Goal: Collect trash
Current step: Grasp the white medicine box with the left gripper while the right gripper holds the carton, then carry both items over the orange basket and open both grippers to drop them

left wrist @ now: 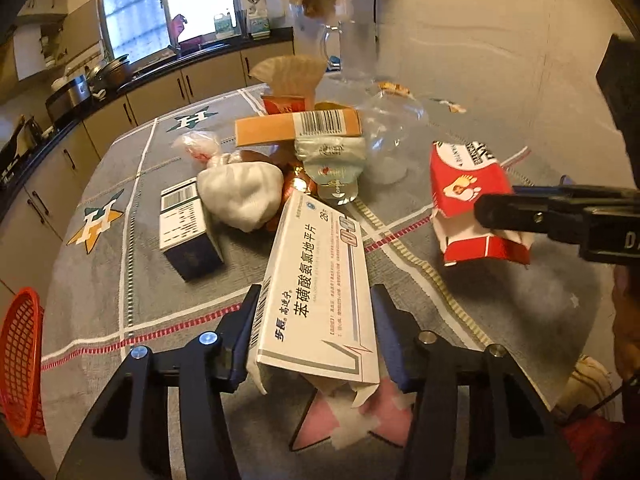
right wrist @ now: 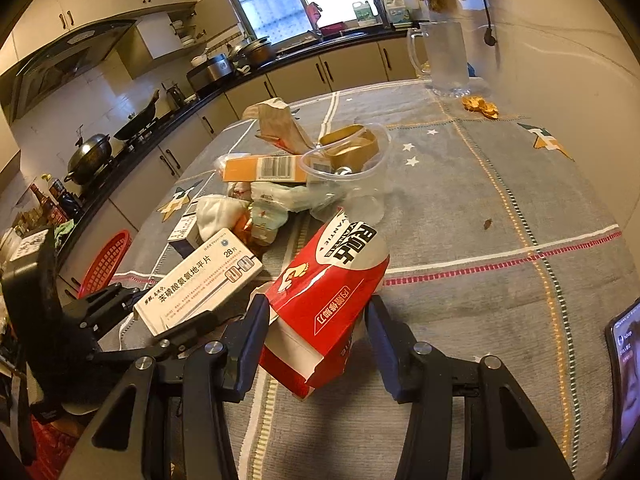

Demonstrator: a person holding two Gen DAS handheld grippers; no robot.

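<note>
Your left gripper (left wrist: 316, 328) angles downward, jaws clamped on the white box (left wrist: 320, 280). Your right gripper (right wrist: 318, 332), just beside it, likewise slants down, jaws gripping the red carton (right wrist: 328, 292).

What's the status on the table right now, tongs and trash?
Left tongs shut on white cardboard medicine box. Right tongs shut on red-and-white carton. Trash pile left on grey tablecloth. Nothing blocking.
</note>
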